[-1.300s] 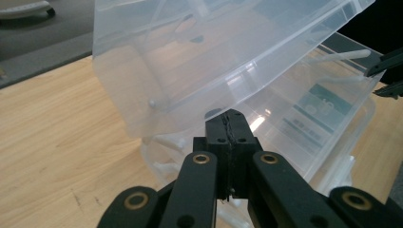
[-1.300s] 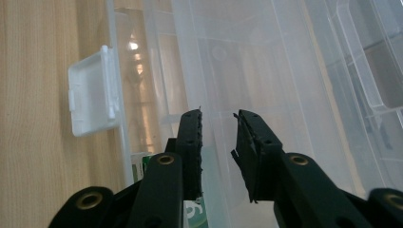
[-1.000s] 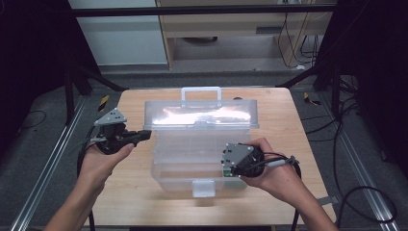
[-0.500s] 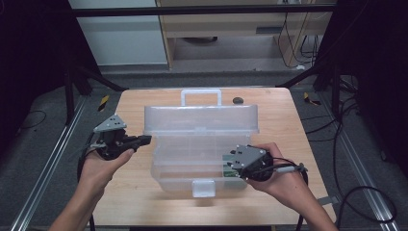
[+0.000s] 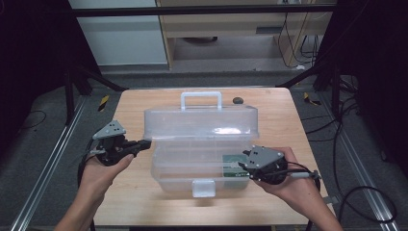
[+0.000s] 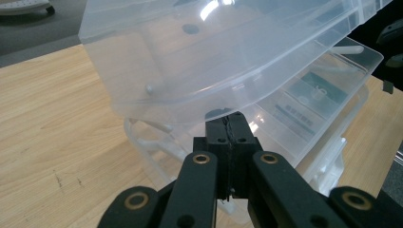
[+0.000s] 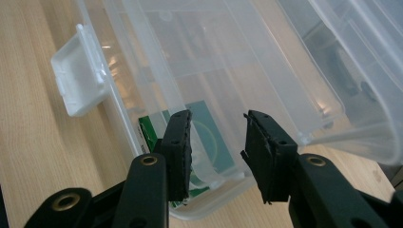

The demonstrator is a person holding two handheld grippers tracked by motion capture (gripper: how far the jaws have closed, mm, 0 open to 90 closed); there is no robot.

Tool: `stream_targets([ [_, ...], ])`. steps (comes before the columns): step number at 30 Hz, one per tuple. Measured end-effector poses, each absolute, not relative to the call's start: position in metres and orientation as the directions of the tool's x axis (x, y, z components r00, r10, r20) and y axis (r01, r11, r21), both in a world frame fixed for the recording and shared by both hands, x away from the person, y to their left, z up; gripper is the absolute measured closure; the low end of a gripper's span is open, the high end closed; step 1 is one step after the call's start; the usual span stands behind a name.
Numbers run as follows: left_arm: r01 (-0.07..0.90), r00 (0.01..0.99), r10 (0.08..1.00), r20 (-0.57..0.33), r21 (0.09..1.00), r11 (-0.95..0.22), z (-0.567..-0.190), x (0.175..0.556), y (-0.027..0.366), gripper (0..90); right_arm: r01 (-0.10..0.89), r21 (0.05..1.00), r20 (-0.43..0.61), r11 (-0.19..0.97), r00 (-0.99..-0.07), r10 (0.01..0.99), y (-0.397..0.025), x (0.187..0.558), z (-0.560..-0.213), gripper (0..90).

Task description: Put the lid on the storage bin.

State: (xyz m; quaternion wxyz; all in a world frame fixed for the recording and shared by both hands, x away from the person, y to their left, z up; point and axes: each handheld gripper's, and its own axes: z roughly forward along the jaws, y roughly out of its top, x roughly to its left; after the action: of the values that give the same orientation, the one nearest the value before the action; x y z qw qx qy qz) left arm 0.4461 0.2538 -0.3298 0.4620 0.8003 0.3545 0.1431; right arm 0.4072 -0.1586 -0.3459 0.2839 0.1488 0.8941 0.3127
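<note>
On the tabletop [image 5: 134, 197] I see a clear box [image 5: 202, 159], its lid [image 5: 202, 126] part-raised. My left gripper [image 5: 142, 144] sits at the box's left end, fingers pressed together on nothing. My right gripper [image 5: 243, 166] has fingers wide apart at the box's right front corner.

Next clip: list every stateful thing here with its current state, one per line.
Clear plastic box: on table, lid partly raised.
Front latch: undone.
Handle: on lid, untouched.
Left gripper: jaws shut, under lid edge.
Right gripper: jaws open, at box's corner.
</note>
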Motion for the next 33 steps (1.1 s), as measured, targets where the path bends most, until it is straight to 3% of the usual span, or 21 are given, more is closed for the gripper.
stream_targets([
  [15,0.427,0.715,0.693,-0.095,0.844,-0.324,-0.34,0.44,0.255,90.0,0.157,0.684,-0.384,0.712,-0.753,0.535,-0.186,0.408,-0.346,54.8],
  [28,0.415,0.722,0.686,-0.085,0.847,-0.331,-0.345,0.438,0.254,90.0,0.288,0.701,-0.353,0.653,-0.656,0.668,-0.216,0.421,-0.353,20.4],
  [33,0.411,0.724,0.685,-0.087,0.851,-0.327,-0.347,0.437,0.254,90.0,0.349,0.728,-0.31,0.591,-0.601,0.737,-0.227,0.432,-0.359,12.9],
])
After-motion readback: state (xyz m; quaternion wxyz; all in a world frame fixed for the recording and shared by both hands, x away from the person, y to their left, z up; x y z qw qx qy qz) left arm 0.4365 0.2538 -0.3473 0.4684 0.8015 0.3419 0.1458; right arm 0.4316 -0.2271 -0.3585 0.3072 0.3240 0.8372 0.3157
